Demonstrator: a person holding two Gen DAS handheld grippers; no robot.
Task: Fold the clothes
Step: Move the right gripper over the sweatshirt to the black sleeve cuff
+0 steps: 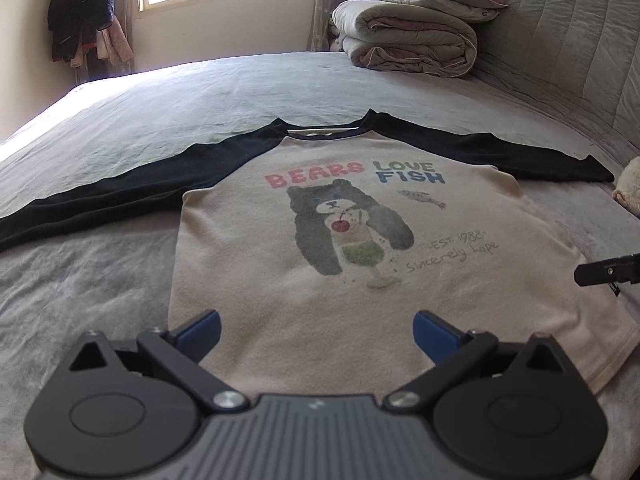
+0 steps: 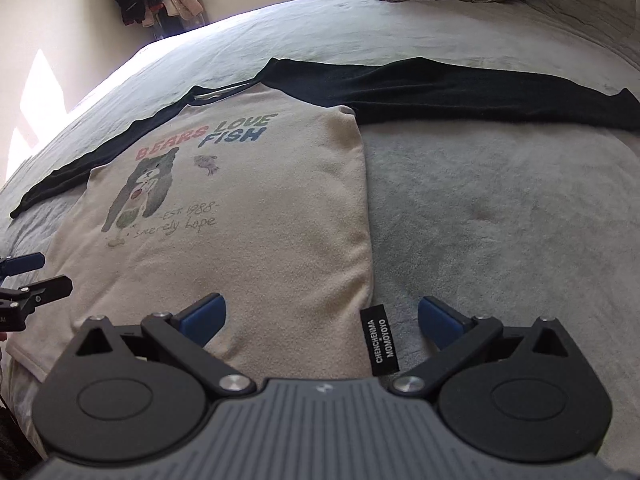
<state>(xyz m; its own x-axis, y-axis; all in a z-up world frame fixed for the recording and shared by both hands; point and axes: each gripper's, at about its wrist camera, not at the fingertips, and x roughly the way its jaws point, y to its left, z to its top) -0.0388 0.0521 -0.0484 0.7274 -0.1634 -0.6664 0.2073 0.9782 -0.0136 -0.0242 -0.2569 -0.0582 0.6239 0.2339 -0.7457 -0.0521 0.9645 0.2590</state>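
Note:
A cream shirt [image 1: 320, 248] with black raglan sleeves and a bear print lies flat, face up, on the bed, sleeves spread to both sides. My left gripper [image 1: 317, 332] hovers open above its lower hem, nothing between the blue pads. My right gripper [image 2: 322, 320] stands open over the shirt's [image 2: 240, 220] lower right side edge, where a black brand tag [image 2: 383, 340] sticks out; its pads hold nothing. The right gripper's finger [image 1: 608, 270] shows at the right edge of the left wrist view, and the left gripper's fingers [image 2: 28, 276] at the left edge of the right wrist view.
The grey bedspread [image 1: 180, 112] covers the bed. A folded quilt with a pillow on top [image 1: 412, 36] sits at the far right by the padded headboard [image 1: 560, 40]. Clothes hang in the far left corner [image 1: 84, 16] beside a window. A pale plush item [image 1: 630, 188] lies at the right edge.

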